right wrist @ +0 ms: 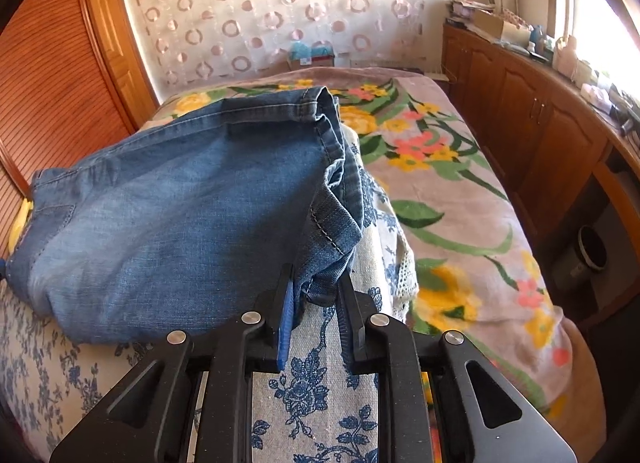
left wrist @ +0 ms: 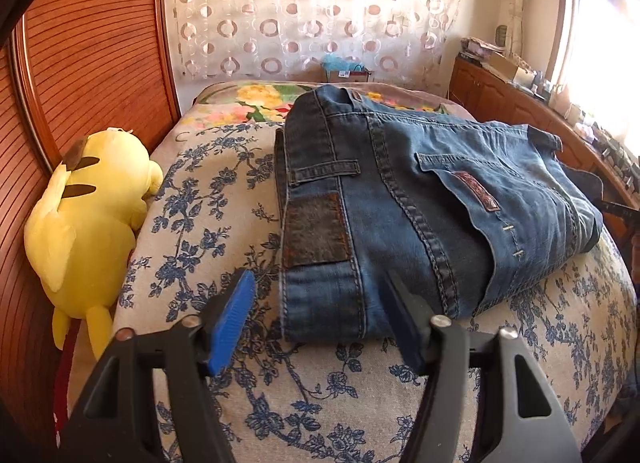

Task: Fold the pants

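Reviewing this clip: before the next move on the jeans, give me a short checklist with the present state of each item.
1. Right gripper has hold of denim: ok, its fingers are pinched on a bunched edge of the jeans.
2. Left gripper free to take a new hold: ok, open, with nothing between its fingers.
3. Left gripper lined up with the jeans: ok, it straddles the near waistband edge, just below the leather patch.
4. Folded stack lying flat: not ok, the layers near the right gripper are rumpled.
5. Plush toy out of the way: ok, it lies beside the jeans, apart from them.
6. Fold finished: cannot tell.
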`<state>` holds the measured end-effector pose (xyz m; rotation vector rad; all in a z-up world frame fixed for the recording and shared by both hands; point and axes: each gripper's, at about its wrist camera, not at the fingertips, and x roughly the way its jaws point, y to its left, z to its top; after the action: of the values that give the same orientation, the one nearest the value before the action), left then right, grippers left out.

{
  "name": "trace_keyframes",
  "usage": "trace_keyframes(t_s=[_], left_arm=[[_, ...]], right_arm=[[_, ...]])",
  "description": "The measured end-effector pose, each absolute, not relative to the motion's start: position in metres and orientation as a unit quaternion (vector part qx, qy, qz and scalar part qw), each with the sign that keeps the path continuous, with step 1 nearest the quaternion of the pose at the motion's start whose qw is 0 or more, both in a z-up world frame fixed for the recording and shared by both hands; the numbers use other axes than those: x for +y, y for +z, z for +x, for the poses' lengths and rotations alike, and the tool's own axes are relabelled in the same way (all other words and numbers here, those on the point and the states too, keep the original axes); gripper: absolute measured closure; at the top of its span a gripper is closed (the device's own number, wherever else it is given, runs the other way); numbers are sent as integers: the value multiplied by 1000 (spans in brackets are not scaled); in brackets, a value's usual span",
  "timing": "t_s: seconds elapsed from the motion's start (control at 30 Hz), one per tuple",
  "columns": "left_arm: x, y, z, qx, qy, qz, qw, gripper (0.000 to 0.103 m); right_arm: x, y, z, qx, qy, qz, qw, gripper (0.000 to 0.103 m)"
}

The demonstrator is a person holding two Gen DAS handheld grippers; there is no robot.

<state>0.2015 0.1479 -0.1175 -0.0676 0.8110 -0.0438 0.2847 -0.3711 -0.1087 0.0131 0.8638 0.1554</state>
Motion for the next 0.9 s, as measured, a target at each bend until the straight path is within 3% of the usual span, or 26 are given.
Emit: trace_keyframes(t_s=[0.2,0.23,0.37,0.43,0.63,0.9], left_arm=[[146,-126,201,409,-29,-37,911,51],[145,-127,200,410,-33,-40,910,59],[140,-126,198,411,-41,-37,910,71],[137,-125,197,409,-50,-37,910,86],[130,-110,190,390,-46,-12,920,94],[136,-76,178,348,-45,-18,936,96]], right_arm=[[-370,-110,286,422,74,14,904,80],[-370,-111,286,423,74,15,903,79],[-370,-113,288,428,74,15,900,79],[-369,-112,288,427,74,13,901,85],[-361,-102,281,409,82,-7,909,88],[-367,-76,263,379,82,5,922,89]])
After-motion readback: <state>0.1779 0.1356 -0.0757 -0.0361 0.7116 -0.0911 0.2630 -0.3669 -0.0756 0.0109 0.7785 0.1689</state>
